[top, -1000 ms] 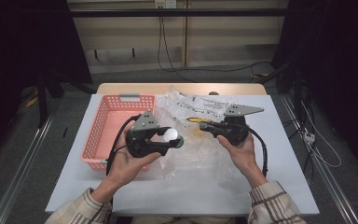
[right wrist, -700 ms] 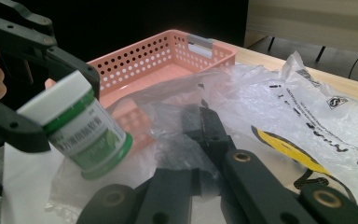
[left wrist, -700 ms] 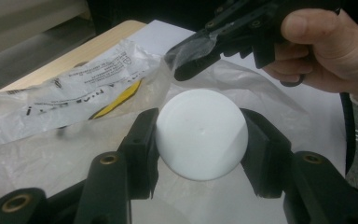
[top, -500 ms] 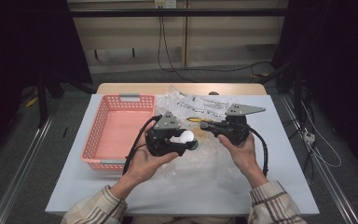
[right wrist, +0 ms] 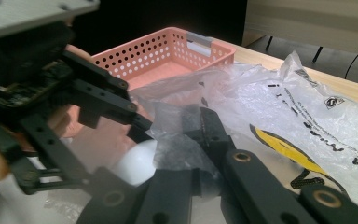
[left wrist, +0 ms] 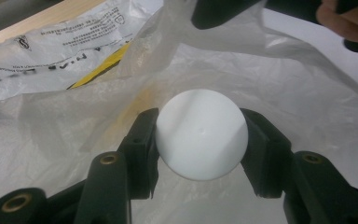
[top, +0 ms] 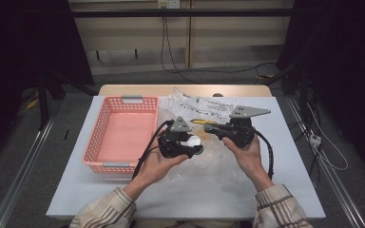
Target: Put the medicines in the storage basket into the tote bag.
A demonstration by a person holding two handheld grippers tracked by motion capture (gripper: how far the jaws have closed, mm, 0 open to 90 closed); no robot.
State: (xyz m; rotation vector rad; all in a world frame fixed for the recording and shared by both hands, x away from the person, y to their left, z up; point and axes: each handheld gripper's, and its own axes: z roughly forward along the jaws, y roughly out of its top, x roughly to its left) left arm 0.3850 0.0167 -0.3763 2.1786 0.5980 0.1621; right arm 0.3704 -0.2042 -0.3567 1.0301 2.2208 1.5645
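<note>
High view: left gripper (top: 196, 142) level around white ball (top: 193, 141)

White ball (left wrist: 201, 134): smooth, round, matte, clamped at both sides between black tongs, held just above crumpled plastic. Clear plastic bag (top: 218, 107): wrinkled, printed with black text and a yellow mark, spread on the tabletop beside the basket, one fold pinched and lifted.

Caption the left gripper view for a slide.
Left claw grips a white ball over a crinkled clear plastic bag.

A pink basket (top: 123, 137) sits at the left of the white table (top: 285, 190).
</note>
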